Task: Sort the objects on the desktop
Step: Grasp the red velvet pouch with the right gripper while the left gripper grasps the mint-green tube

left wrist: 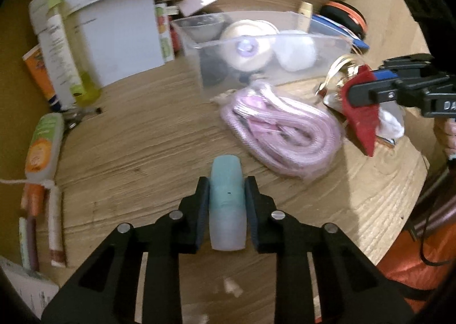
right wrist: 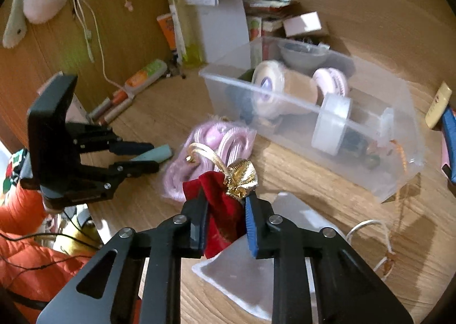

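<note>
My left gripper point(left wrist: 227, 181) is shut on a small teal-to-lilac tube point(left wrist: 227, 210), its pads pressing both sides just above the wooden desk point(left wrist: 142, 153). The right wrist view shows that gripper point(right wrist: 151, 157) at the left with the tube point(right wrist: 155, 153) sticking out. My right gripper point(right wrist: 225, 195) is shut on a red velvet pouch point(right wrist: 221, 210) with a gold top and cord. In the left wrist view it point(left wrist: 362, 84) holds the pouch point(left wrist: 362, 121) at the right. A bagged pink cord bundle point(left wrist: 282, 130) lies between them, in front of a clear plastic box point(left wrist: 256, 38) holding jars.
Bottles, tubes and papers point(left wrist: 57, 67) crowd the desk's left and back. A flat white pouch point(right wrist: 256, 267) lies under my right gripper. A blue item point(right wrist: 449, 124) sits right of the box point(right wrist: 285, 95). The desk edge curves at the right, beside an orange sleeve point(left wrist: 413, 261).
</note>
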Available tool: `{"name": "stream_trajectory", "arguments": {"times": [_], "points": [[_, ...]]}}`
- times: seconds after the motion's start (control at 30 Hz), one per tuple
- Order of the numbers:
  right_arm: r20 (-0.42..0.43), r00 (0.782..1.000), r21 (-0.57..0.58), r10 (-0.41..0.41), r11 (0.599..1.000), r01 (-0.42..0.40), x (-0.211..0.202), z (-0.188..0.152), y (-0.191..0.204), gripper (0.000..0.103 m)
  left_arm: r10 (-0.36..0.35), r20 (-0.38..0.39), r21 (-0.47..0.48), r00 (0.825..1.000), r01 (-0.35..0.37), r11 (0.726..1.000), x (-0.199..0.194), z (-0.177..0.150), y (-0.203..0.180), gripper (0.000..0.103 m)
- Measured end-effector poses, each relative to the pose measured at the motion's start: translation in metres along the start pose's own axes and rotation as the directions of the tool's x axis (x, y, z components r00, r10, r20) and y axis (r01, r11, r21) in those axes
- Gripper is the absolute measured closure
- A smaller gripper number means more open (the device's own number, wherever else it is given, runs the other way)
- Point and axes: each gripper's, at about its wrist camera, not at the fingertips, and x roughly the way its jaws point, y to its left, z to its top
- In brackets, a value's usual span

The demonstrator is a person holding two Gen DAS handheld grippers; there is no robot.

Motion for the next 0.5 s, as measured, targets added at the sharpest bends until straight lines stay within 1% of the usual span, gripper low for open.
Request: {"name": "stream_trajectory", "arguments": {"times": [0.13, 0.3, 0.5], "points": [[0.057, 0.998, 0.02, 0.007, 1.0, -0.008, -0.012, 0.007, -0.002, 0.084, 0.012, 0.048, -0.054, 0.999, -0.009, 0.999, -0.01, 0.003, 0.004, 0.079], [0.127, 0.992, 0.057, 0.008, 0.998, -0.015, -0.029, 0.017, -0.008, 0.084, 0.023, 0.115, -0.087, 0.993, -0.013, 0.996, -0.025, 0.015, 0.007, 0.079], [0.231, 0.973, 0.099, -0.025, 0.995, 0.002, -0.055, 0.032, -0.025, 0.084, 0.018, 0.187, -0.132, 0.982, 0.007, 0.991, -0.038, 0.037, 0.012, 0.079]]}}
